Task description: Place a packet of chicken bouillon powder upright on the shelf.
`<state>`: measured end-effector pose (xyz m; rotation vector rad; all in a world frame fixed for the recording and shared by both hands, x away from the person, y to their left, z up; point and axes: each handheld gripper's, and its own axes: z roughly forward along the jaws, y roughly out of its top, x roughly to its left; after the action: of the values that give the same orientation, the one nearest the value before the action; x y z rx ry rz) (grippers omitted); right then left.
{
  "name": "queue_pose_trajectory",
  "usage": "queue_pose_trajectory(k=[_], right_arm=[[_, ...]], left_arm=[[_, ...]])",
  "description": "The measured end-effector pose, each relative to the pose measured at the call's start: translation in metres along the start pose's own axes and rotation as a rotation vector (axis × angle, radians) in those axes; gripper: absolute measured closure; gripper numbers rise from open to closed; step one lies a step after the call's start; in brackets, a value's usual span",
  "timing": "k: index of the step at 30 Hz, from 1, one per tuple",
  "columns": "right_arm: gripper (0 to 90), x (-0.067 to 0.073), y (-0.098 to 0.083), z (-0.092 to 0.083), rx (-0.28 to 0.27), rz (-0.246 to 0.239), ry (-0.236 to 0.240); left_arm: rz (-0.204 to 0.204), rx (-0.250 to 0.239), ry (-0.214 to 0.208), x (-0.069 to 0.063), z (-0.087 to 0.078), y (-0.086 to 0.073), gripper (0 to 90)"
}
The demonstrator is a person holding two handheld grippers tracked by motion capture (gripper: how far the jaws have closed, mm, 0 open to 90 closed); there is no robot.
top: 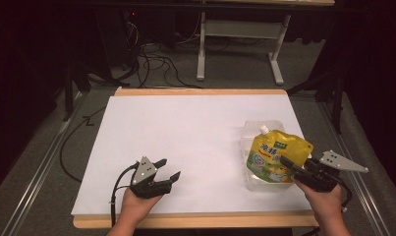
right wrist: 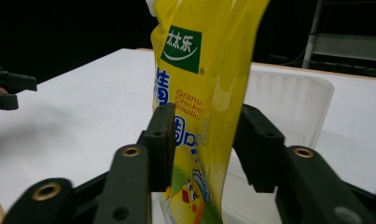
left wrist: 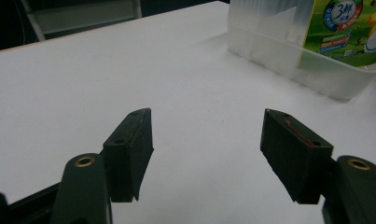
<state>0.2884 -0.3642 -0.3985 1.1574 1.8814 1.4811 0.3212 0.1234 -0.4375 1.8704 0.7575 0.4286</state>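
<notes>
A yellow stand-up pouch (top: 276,155) with a white spout stands in a clear plastic container (top: 254,129) at the right of the white table. My right gripper (top: 287,163) reaches it from the near right. In the right gripper view the pouch (right wrist: 209,56) rises between my right gripper's (right wrist: 204,128) jaws, which stand apart and do not squeeze it; the container (right wrist: 288,98) lies behind. My left gripper (top: 168,168) rests open at the near left, nothing between its jaws. From the left gripper (left wrist: 206,140) the container (left wrist: 279,51) and pouch (left wrist: 344,28) lie far right.
A white sheet (top: 185,132) covers the wooden table top, whose edge (top: 185,220) runs along the near side. Cables (top: 156,61) and a white frame's legs (top: 201,54) lie on the floor beyond the table. My left gripper's jaws (right wrist: 8,86) show far left in the right gripper view.
</notes>
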Motion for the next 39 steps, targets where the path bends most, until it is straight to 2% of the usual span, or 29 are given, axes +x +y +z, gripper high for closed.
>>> queue_pose_trajectory(k=[5,18,33,36,39], right_arm=[[47.3,0.003,0.004,-0.002,-0.014,-0.001,-0.023],[39.7,0.006,0.014,-0.013,-0.06,0.004,-0.078],[40.7,0.018,0.046,-0.049,-0.155,-0.049,-0.137],[40.8,0.022,0.053,-0.056,-0.18,-0.066,-0.133],[41.0,0.033,0.061,-0.061,-0.209,-0.096,-0.112]], left_arm=[[0.001,0.002,-0.001,0.0,0.0,0.0,34.7],[0.003,0.006,-0.005,0.0,0.001,0.0,34.8],[0.01,0.015,-0.011,-0.001,0.003,0.0,34.9],[0.01,0.015,-0.012,-0.001,0.003,0.0,34.9],[0.009,0.013,-0.017,-0.002,0.003,0.0,34.9]])
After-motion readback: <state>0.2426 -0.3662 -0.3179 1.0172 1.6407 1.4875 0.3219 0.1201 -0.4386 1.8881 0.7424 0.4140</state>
